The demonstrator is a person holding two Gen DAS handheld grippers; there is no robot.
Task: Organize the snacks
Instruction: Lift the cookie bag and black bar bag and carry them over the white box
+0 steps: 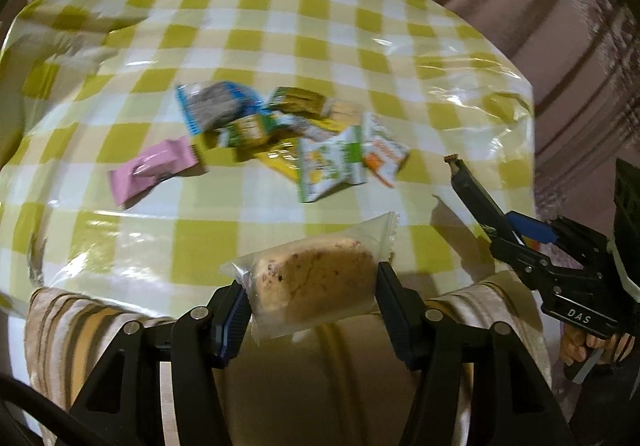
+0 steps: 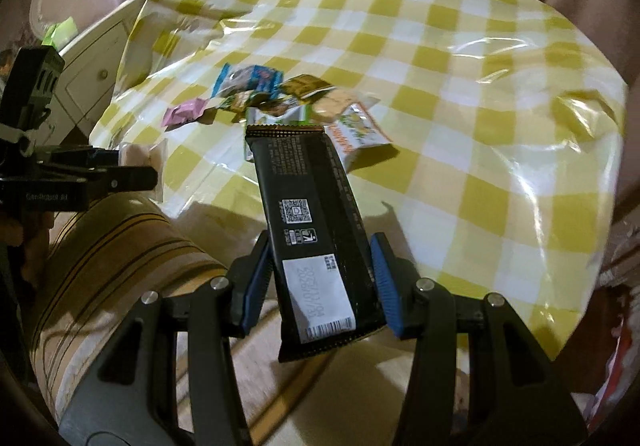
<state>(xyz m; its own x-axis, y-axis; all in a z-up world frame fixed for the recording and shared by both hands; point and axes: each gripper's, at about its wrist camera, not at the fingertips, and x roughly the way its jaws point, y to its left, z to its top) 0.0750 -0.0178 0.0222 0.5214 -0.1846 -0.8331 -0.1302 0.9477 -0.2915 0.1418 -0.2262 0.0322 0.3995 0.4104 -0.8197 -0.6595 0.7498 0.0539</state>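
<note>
Above the near edge of the checked worktop [image 1: 280, 17], the left tool [image 1: 312, 298] grips a clear-wrapped biscuit [image 1: 316, 286] between its pads, the right tool [image 2: 320, 278] clamps a long black bar packet [image 2: 308, 221], and the remaining snack packets [image 1: 280, 129] lie heaped mid-worktop, well apart from both.

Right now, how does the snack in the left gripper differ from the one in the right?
The clear-wrapped cake is pale, squat and visible through its wrapper; the black bar is opaque, long and printed with a QR code and date label. The cake lies crosswise, the bar lengthwise. Each is clamped in a hand-held gripper, left and right.
</note>
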